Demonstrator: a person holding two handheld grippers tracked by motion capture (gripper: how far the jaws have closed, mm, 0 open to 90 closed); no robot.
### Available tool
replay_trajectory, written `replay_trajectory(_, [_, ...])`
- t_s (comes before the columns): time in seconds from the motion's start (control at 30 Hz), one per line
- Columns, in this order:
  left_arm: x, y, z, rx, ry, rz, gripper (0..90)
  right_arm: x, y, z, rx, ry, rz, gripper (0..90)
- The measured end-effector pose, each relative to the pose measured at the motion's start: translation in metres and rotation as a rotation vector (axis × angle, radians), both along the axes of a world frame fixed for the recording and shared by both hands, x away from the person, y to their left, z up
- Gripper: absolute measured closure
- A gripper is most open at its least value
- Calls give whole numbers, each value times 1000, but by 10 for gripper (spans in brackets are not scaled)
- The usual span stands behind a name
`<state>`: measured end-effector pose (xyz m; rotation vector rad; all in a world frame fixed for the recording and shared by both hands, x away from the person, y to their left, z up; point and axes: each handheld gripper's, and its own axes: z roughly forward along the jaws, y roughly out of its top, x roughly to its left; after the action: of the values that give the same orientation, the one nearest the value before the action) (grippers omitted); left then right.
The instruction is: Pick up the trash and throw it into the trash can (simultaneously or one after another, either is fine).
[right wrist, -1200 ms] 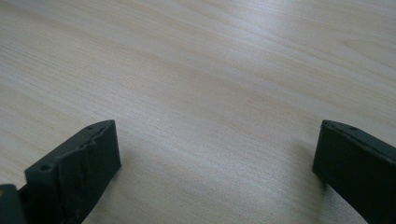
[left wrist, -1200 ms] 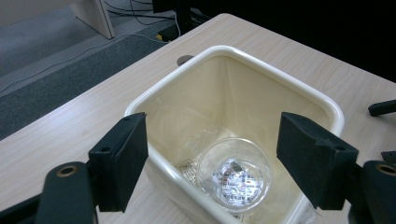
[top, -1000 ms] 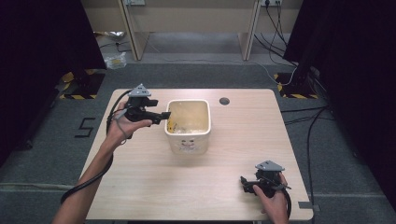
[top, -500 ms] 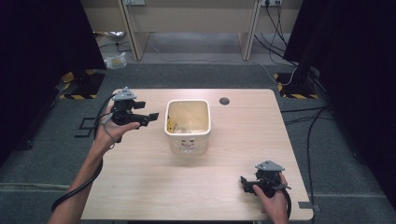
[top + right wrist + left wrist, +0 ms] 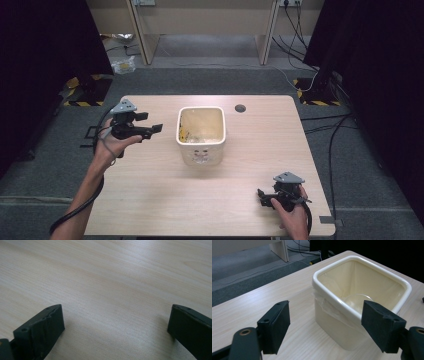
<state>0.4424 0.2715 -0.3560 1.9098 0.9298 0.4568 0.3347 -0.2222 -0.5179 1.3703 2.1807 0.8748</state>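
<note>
One wooden table (image 5: pixel 150 200), light in colour, with one small dark round hole (image 5: pixel 240 108) near its far edge. One cream square container (image 5: pixel 201 134) standing upright near the middle of the table, with a thick rounded rim and a little face drawn on its near wall; inside, some yellowish residue (too unclear to name). In the left gripper view, the same container (image 5: pixel 362 305) seen just ahead of the jaws, with a thin clear film hanging under its rim.

Two grippers, one in each hand. Left gripper (image 5: pixel 156 129) held above the left part of the table, pointing at the container but apart from it, jaws spread wide with nothing between them. Right gripper (image 5: pixel 260 196) low at the near right corner of the table, well apart from the container; jaws spread wide too (seen clearly in the right gripper view), only bare wood between them.
</note>
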Motion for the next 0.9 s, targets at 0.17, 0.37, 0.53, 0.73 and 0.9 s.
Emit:
replay_trajectory(0.17, [-4,7,-6,-5,-1,15,228,0,0,0,0,0,0,8])
replay_trajectory(0.37, [-8,14,-15,-11,1,31,228,0,0,0,-1,1,0,8])
replay_trajectory(0.53, [-12,18,-21,-15,0,40,228,0,0,0,1,2,-2,7])
replay_trajectory(0.73, [-17,18,-27,-10,-6,41,228,0,0,0,1,3,-1,7])
replay_trajectory(0.9, [-23,20,-33,-3,-10,43,228,0,0,0,1,3,-1,7])
